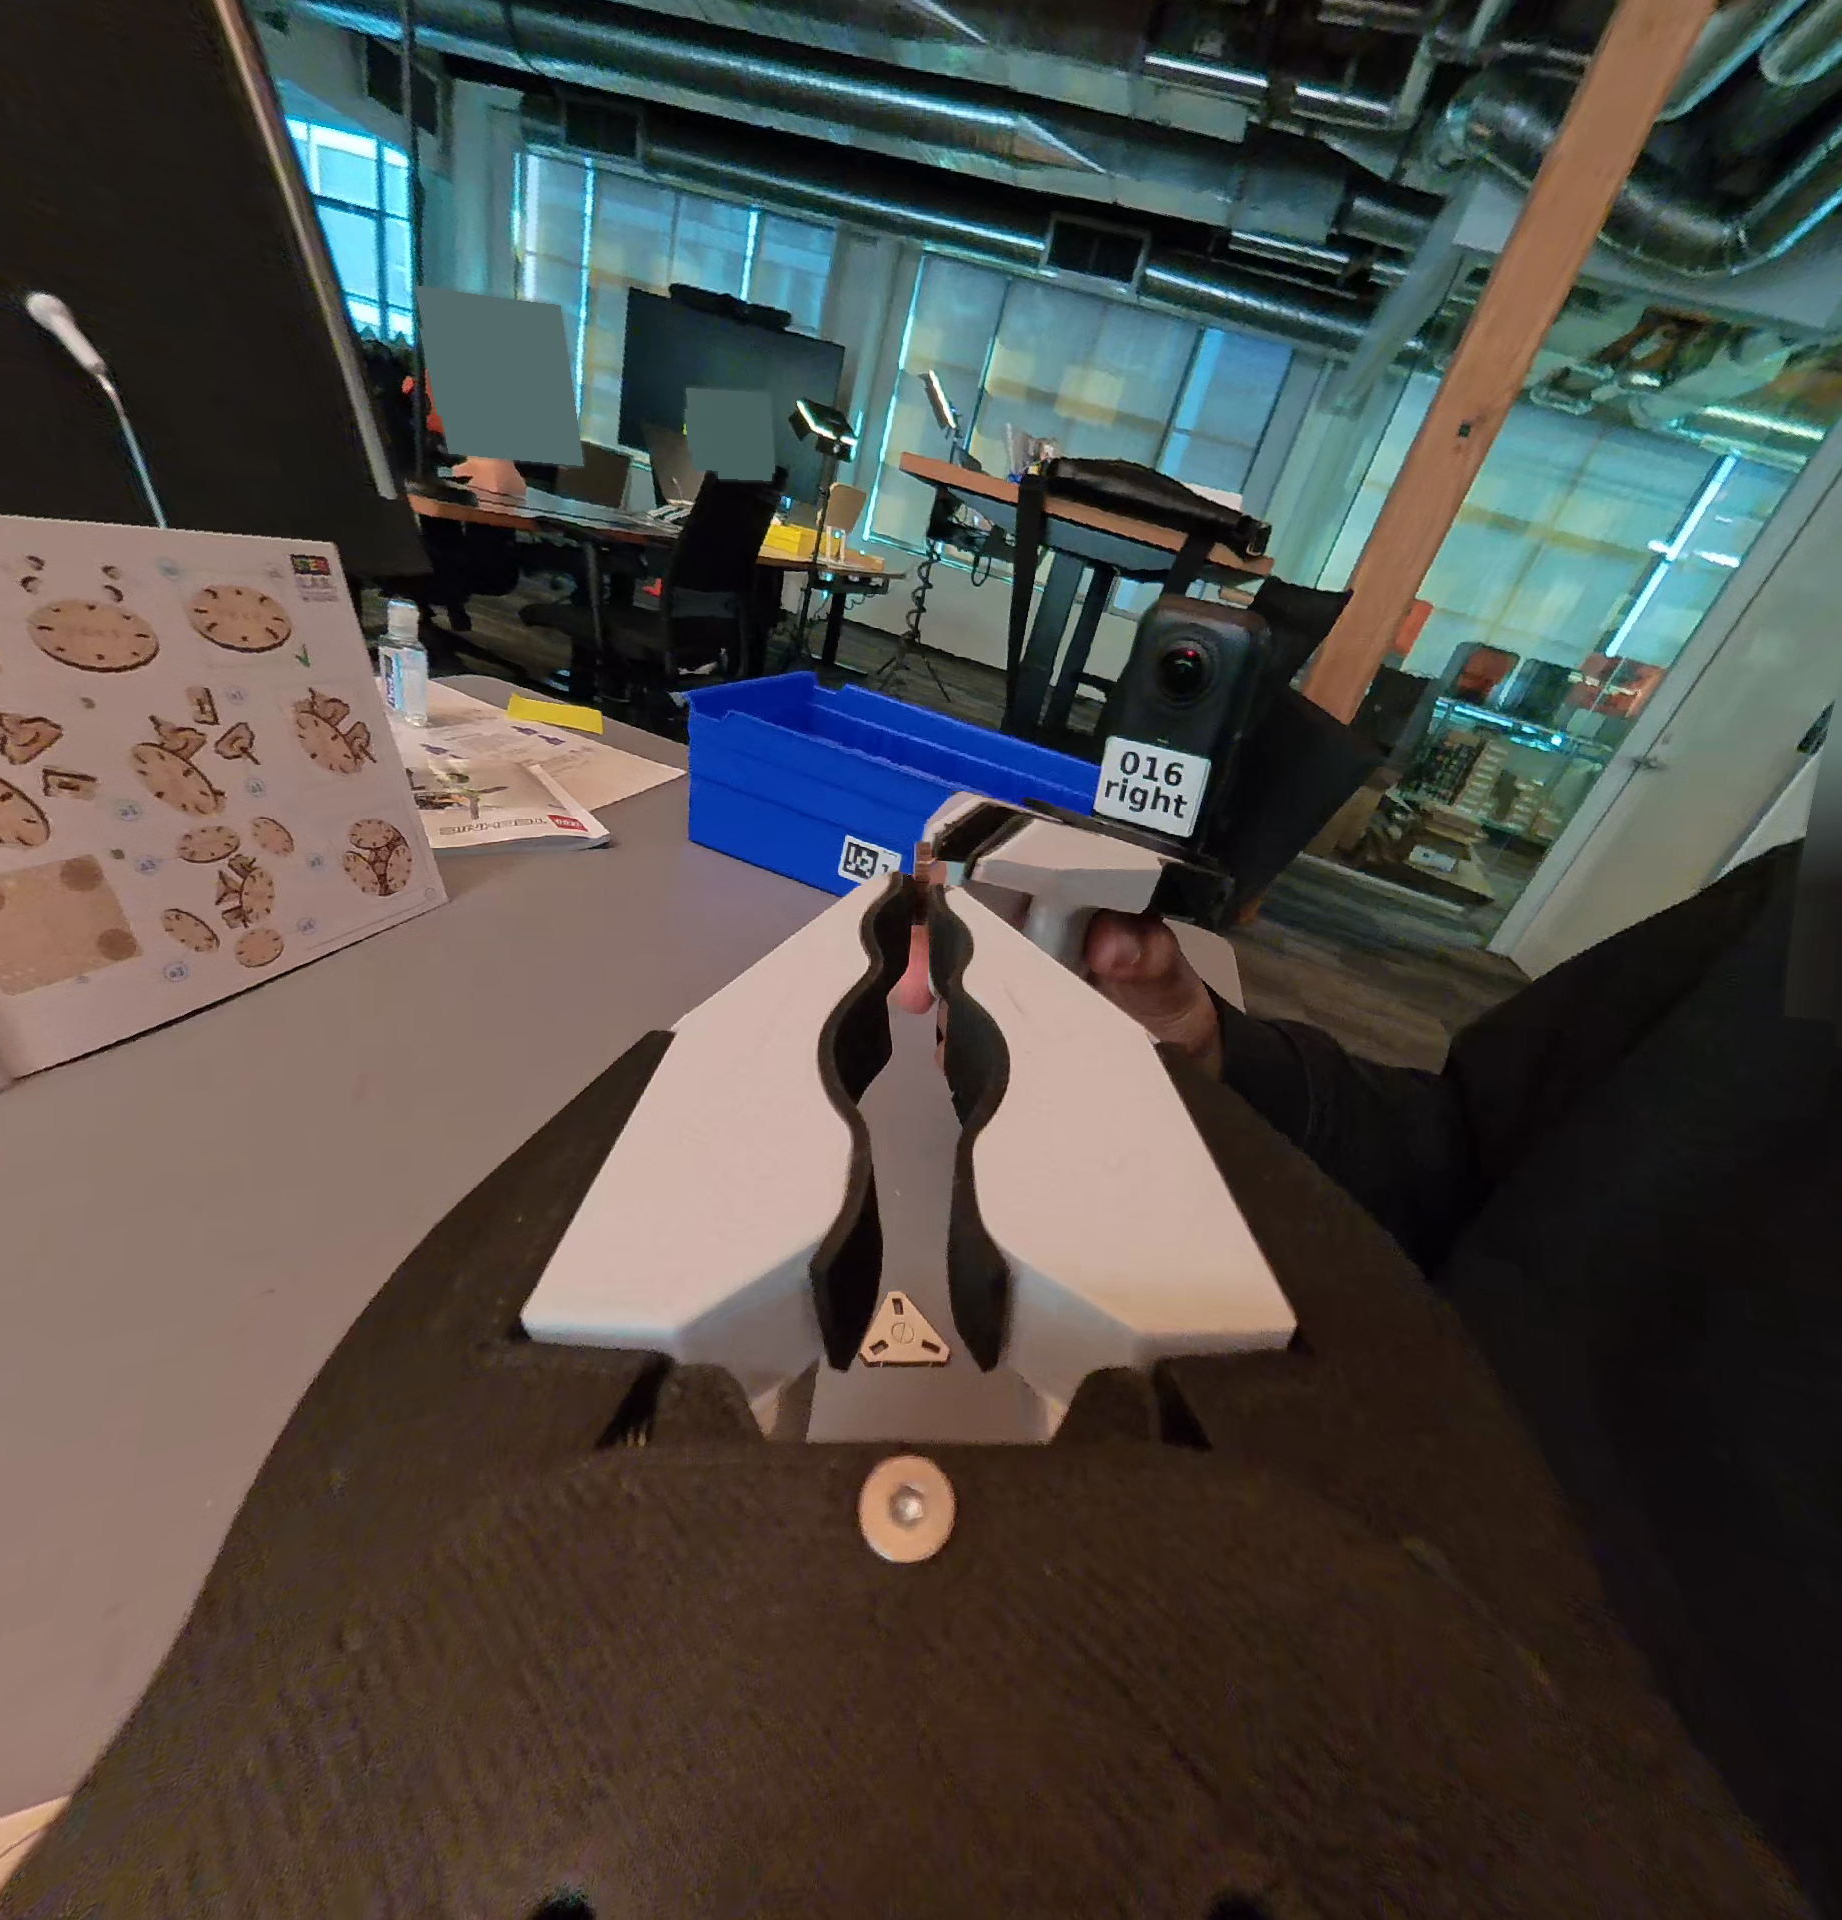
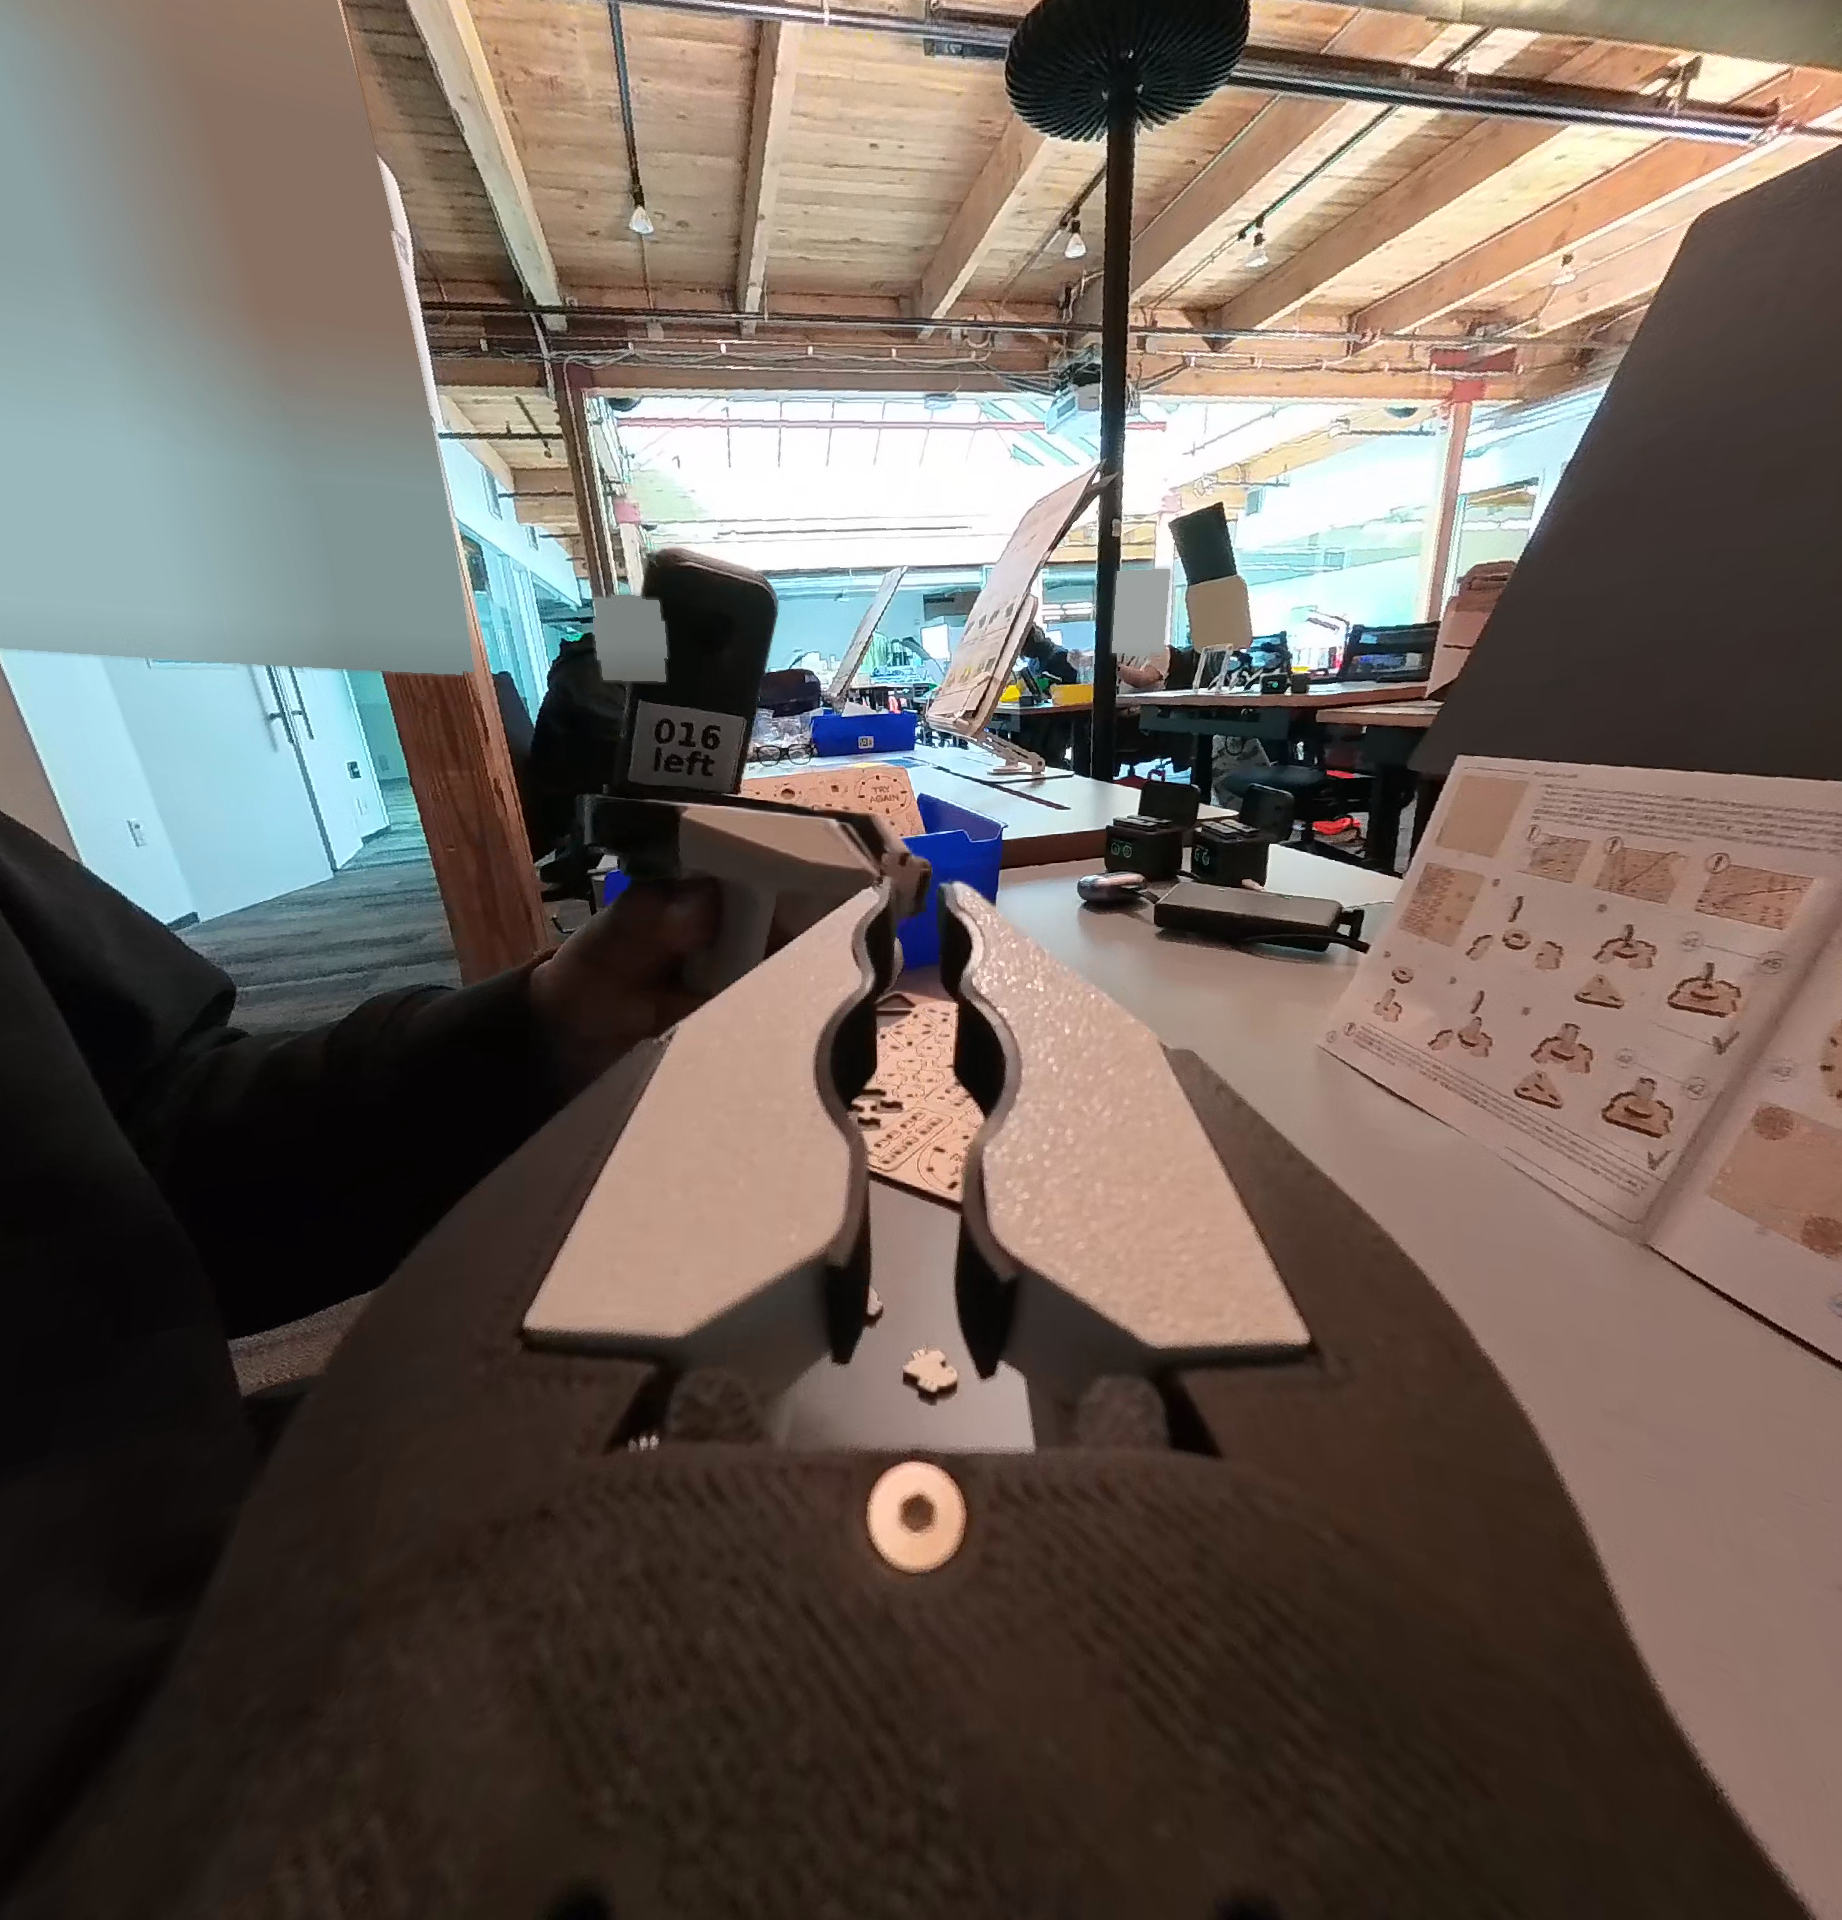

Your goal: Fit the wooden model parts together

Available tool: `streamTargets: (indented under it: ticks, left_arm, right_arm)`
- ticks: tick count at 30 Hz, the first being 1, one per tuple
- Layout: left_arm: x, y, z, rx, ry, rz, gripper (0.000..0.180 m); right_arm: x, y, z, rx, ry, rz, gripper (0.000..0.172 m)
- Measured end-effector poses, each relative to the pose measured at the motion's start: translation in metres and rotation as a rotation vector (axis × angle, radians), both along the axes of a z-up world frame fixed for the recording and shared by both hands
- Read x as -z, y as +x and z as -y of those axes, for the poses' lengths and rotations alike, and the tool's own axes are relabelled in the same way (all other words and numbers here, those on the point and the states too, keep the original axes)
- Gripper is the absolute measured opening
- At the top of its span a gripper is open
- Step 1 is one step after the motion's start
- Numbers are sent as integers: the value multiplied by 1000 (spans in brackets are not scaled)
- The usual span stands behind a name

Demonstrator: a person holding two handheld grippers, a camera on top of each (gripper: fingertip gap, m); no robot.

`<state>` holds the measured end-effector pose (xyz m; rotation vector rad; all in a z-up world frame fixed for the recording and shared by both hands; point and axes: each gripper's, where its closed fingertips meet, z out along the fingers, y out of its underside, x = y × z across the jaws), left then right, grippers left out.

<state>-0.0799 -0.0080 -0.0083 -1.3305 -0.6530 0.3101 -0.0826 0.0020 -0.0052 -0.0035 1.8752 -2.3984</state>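
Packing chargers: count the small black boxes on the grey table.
2 small black boxes: side by side at the table's far edge, one left, one right, behind the flat black power brick. The right hand-held gripper may hide others.

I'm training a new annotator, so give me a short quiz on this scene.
1. True or false: the fingertips of the right gripper stand apart, with a gap between them.
2. What lies on the table below the right gripper's fingers? A) a laser-cut wooden sheet B) a red mug C) a keyboard
3. Fill in: the bin on the table beyond the left gripper is ___ in colour.

Key: 1 true; 2 A; 3 blue.
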Motion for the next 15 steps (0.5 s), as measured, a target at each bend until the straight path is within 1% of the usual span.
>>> streamTargets:
  ticks: [4, 7, 9, 13, 15]
  left_arm:
    - [4, -5, 9, -21, 21, 63, 0]
    - [17, -6, 13, 10, -6, 149, 0]
    - [22, -6, 15, 29, -8, 191, 1]
    - [25, -4, 18, 74, 24, 250, 1]
    - [29, -3, 17, 98, 27, 278, 0]
  right_arm:
    - [-1, 2, 0, 19, 4, -45, 5]
    - [7, 5, 4, 63, 73, -152, 8]
    - [18, 5, 8, 135, 148, -304, 9]
    - [50, 0, 17, 307, 336, -689, 11]
    - [58, 2, 22, 337, 374, -793, 14]
